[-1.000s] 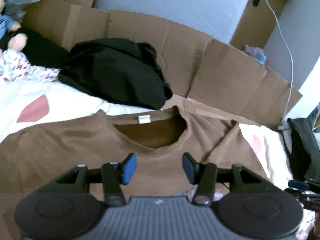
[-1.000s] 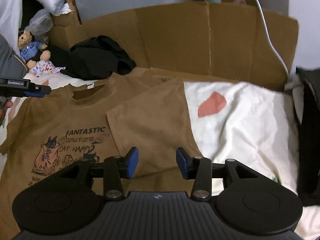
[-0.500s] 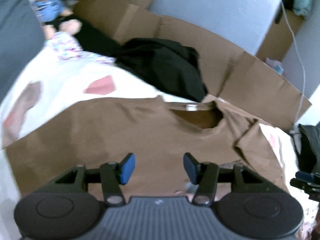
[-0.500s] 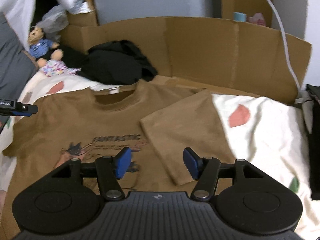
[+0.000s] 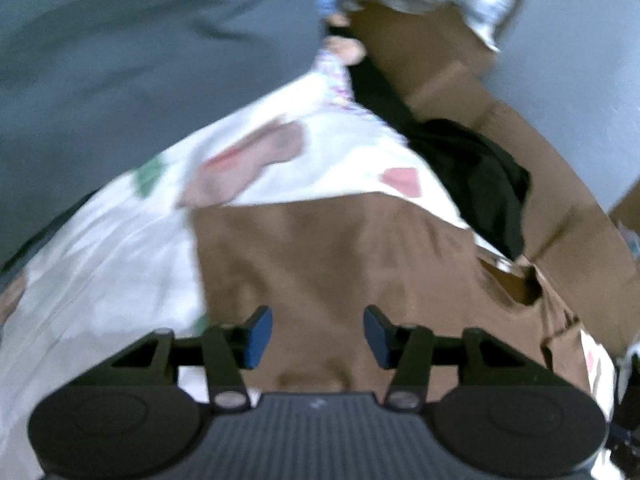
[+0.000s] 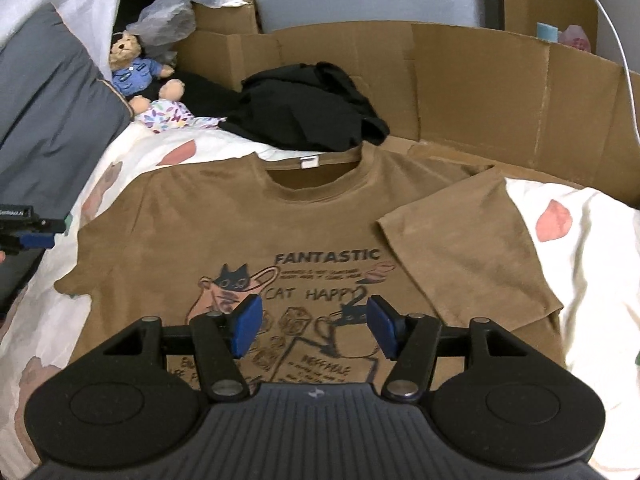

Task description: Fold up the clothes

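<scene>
The brown cotton T-shirt with the cat print (image 6: 312,232) lies face-up on the bed's white patterned sheet (image 6: 592,280), one sleeve already folded inward. The left gripper (image 5: 318,336) has swung out to the opposite sleeve — jaws closing, nothing between them. The right gripper (image 6: 312,326) hovers, jaws apart and empty.

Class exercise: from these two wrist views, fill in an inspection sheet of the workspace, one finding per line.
Surface: white patterned bedsheet, rumpled.
Job's things: brown printed T-shirt spread face up, one sleeve folded in.
Clutter: black garment heap; teddy bear in blue shirt.
Grippers: left gripper jaws closing, nothing between; right gripper open, empty.
Cables: white cable over the cardboard.
Surroundings: brown cardboard wall; grey pillow.
</scene>
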